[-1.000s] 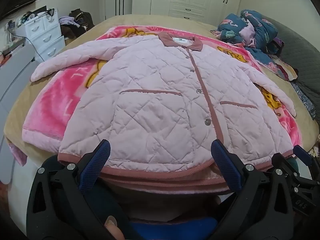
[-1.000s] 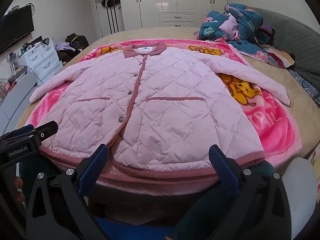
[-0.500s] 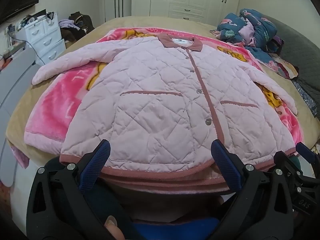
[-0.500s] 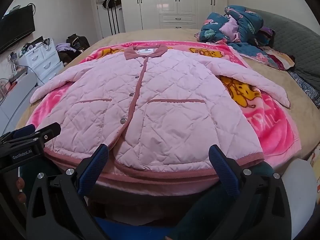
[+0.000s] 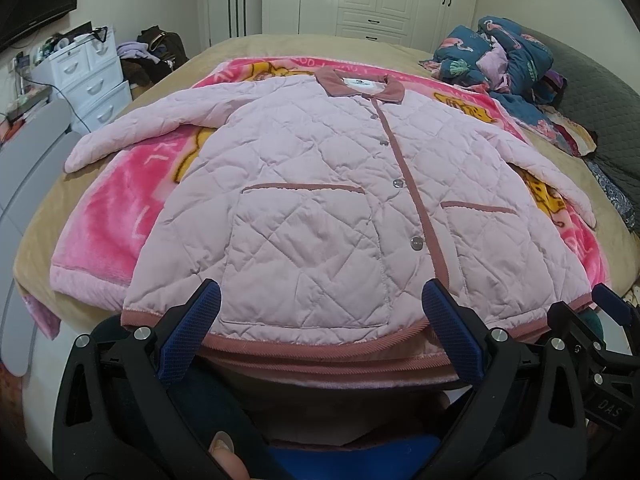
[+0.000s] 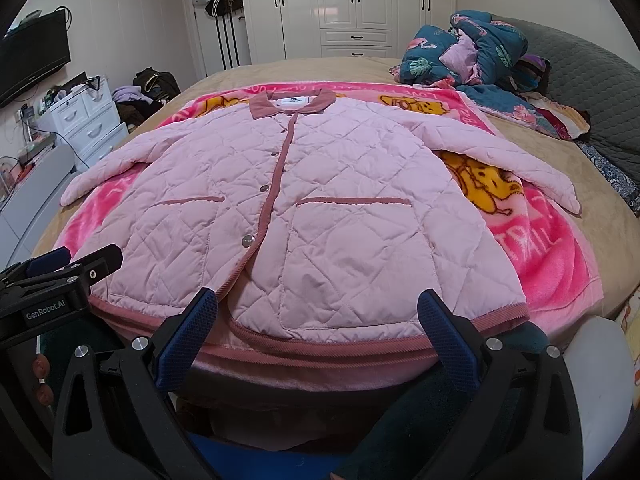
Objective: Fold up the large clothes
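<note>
Pink quilted jacket [image 5: 320, 184] lies flat, face up, buttoned, on a pink blanket [image 5: 120, 216] across the bed [image 6: 304, 68]. Collar [image 5: 360, 86] at the far end, hem [image 5: 320, 346] at the near edge just ahead of both grippers. Sleeves spread out to both sides: left sleeve [image 5: 160, 124], right sleeve [image 6: 512, 156].

Step in hand, by my read: fold not started, first grab still to come. To do it well, take a sleeve or a side edge, bring it in toward the button line, and keep the hem straight. The padding is thick, so bite deep enough to catch both layers, and lift rather than drag so the blanket underneath doesn't bunch.

Left gripper [image 5: 320, 332]: jaws spread wide, released, holding nothing. The tips sit over the hem in the left view; contact with the cloth can't be told. Right gripper [image 6: 316, 332]: jaws wide too, nothing between them, tips at the hem on the right half. The two grippers sit side by side, near each other.

Pile of clothes [image 6: 472, 56] at the far right of the bed, well apart from the jacket.
</note>
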A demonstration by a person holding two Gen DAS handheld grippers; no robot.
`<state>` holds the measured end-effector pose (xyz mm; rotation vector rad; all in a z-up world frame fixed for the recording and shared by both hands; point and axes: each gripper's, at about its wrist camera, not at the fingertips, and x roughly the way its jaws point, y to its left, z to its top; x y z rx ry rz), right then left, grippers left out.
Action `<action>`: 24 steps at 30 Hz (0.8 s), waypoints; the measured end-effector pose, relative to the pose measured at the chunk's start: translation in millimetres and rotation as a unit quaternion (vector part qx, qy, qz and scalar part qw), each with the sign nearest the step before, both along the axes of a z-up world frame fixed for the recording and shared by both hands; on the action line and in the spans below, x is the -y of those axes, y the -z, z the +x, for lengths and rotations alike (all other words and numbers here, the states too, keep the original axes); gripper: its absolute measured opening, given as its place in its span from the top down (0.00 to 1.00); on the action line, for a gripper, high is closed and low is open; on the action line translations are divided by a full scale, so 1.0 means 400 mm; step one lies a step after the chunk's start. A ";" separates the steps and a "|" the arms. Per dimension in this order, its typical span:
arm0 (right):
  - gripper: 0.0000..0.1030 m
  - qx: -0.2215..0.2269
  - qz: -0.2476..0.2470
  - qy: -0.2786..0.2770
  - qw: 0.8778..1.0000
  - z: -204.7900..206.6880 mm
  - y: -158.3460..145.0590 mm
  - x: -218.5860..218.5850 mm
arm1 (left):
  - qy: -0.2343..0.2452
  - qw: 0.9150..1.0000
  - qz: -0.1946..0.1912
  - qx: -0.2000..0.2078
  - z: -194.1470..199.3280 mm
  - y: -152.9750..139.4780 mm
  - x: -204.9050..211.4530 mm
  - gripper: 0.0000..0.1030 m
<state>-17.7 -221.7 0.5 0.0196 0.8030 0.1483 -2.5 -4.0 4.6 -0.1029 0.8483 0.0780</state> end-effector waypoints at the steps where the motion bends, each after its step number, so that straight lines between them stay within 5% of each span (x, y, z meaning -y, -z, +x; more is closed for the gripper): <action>1: 0.04 0.000 0.000 0.000 1.000 0.000 0.001 0.000 | 0.000 1.000 -0.001 0.000 0.000 0.000 -0.001 0.08; 24: 0.04 0.000 0.000 0.001 1.000 0.002 0.004 -0.001 | 0.001 1.000 0.001 0.002 -0.003 0.002 0.001 0.08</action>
